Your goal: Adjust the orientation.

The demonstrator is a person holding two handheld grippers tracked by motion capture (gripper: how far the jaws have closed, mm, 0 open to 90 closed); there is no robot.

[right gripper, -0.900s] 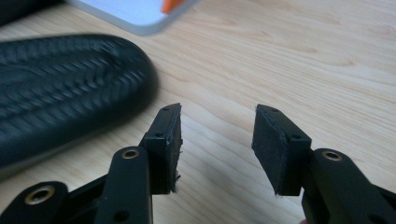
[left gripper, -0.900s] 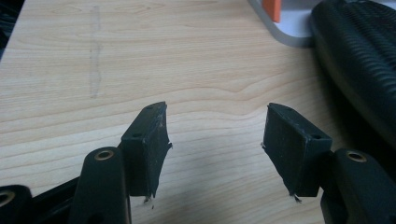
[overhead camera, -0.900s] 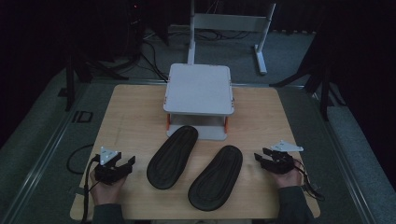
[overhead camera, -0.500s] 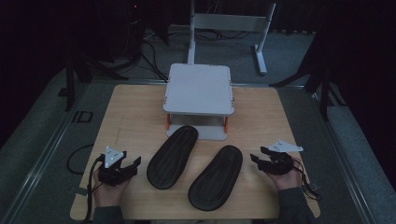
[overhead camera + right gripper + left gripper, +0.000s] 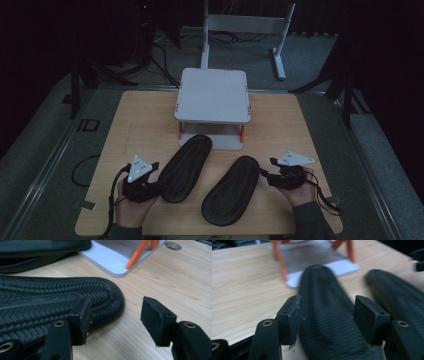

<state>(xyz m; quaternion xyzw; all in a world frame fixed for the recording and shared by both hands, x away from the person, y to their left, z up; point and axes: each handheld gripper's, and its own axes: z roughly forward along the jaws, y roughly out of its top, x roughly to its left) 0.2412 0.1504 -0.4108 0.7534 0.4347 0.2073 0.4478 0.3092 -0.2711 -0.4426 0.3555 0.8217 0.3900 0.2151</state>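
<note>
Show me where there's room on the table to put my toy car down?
The table is bare on its far left, between the rack and the left edge, and on the far right beside the rack too. The near middle is crowded: two black soles lie there, with the left gripper and right gripper at their sides.

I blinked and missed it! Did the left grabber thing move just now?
Yes. In the high view the left gripper has slid toward the left shoe, away from the table's left edge. Its jaws now sit open around the shoe's end.
</note>
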